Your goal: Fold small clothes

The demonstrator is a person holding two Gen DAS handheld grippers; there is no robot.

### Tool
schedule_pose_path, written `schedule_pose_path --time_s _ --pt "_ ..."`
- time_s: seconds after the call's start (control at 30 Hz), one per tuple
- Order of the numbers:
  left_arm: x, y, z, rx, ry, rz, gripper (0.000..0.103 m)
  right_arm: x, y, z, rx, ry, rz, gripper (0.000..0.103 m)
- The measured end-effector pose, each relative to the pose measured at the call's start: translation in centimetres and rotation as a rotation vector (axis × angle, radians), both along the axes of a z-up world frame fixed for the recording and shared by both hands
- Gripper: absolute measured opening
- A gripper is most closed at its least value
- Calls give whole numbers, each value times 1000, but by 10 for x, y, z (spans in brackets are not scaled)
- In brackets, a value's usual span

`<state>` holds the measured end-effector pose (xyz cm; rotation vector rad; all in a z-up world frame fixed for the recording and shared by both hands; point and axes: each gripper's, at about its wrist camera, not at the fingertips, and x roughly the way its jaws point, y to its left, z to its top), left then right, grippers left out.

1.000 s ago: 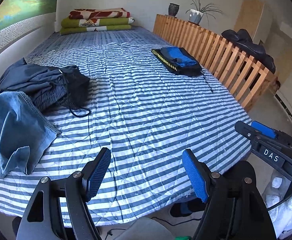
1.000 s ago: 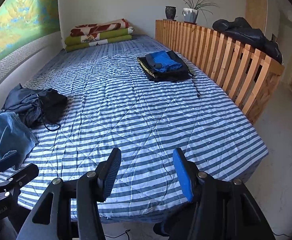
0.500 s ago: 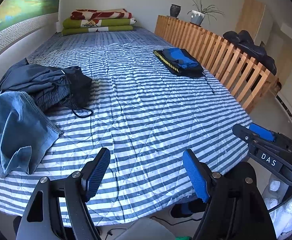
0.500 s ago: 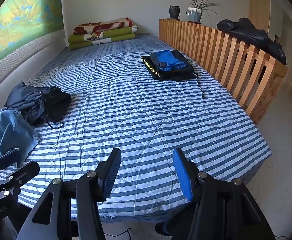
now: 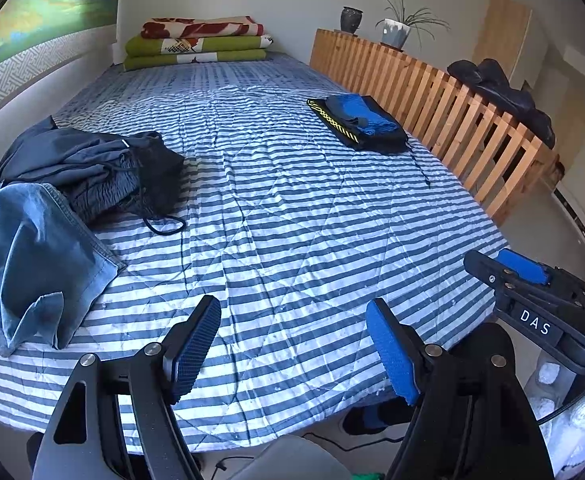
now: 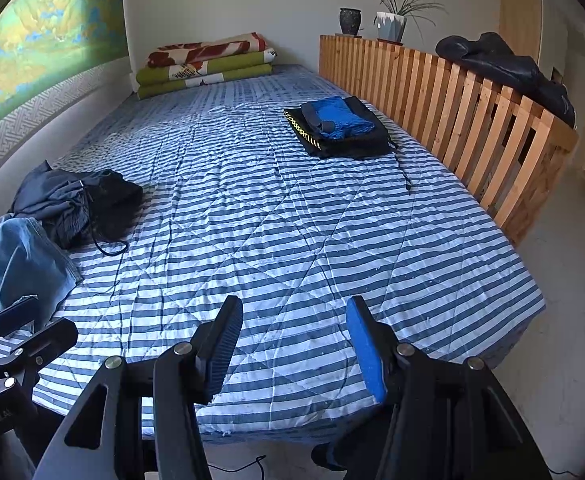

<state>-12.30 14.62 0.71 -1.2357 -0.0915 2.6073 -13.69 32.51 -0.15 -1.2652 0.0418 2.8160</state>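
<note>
Both grippers, left gripper (image 5: 292, 354) and right gripper (image 6: 290, 350), hover spread and empty over the striped bed (image 5: 292, 216), while the limp denim garment (image 5: 32, 256) at its left edge likely handles soft and light, best pinched at a hem corner, with the dark crumpled clothes (image 5: 92, 168) beyond.
</note>
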Motion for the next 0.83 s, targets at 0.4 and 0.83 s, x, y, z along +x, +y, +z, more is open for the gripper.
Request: schedule_pose_path --time_s 0.4,0.83 --pt "-1 0 3 -1 8 6 78 -2 3 -3 -2 -10 4 50" --pt "0 -1 -3 -18 18 25 78 -2 -1 -7 0 -21 11 50"
